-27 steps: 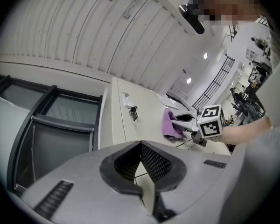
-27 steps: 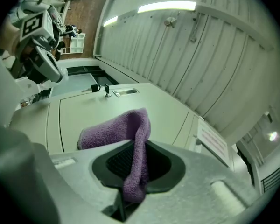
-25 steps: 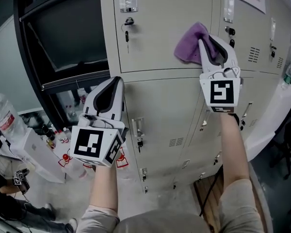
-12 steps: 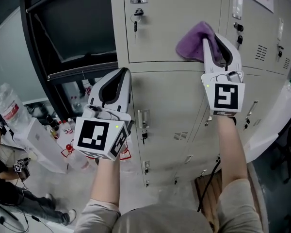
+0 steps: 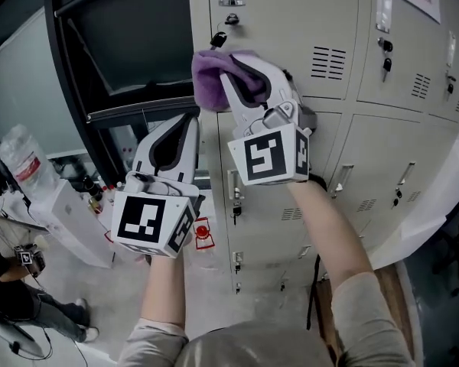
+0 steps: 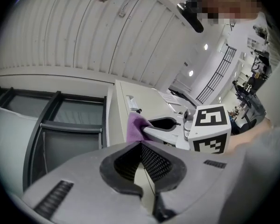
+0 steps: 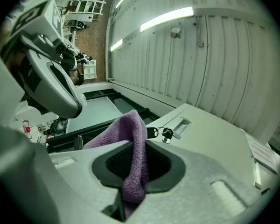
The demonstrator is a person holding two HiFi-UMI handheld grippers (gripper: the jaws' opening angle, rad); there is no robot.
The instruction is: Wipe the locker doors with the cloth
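Lockers first: every door on the grey locker bank point(image 5: 382, 128) is shut, so no idea what's inside any of them. A key point(image 5: 218, 38) hangs from the lock on the upper door point(image 5: 291, 21), up around 12 o'clock in the head view. Off at 9 o'clock there's a clear plastic jug point(image 5: 19, 159) with a red label on the floor, and I can't tell if anything's in it. The right gripper point(image 5: 228, 79) has its jaws clamped on the purple cloth point(image 5: 209, 82), and its own view shows the cloth squeezed right between the pads. The bunched end sticks out past the tips and sits against the left edge of that upper door, just below the key. The cloth's long axis runs along the jaws, pointing to roughly 11 o'clock in the head view, with the loose end flopping over to the left. The left gripper point(image 5: 185, 121) is down at 8 o'clock, jaws pressed together with nothing in them, aimed at about 12 o'clock beside the bank's left edge. I can't tell whether it touches the metal.
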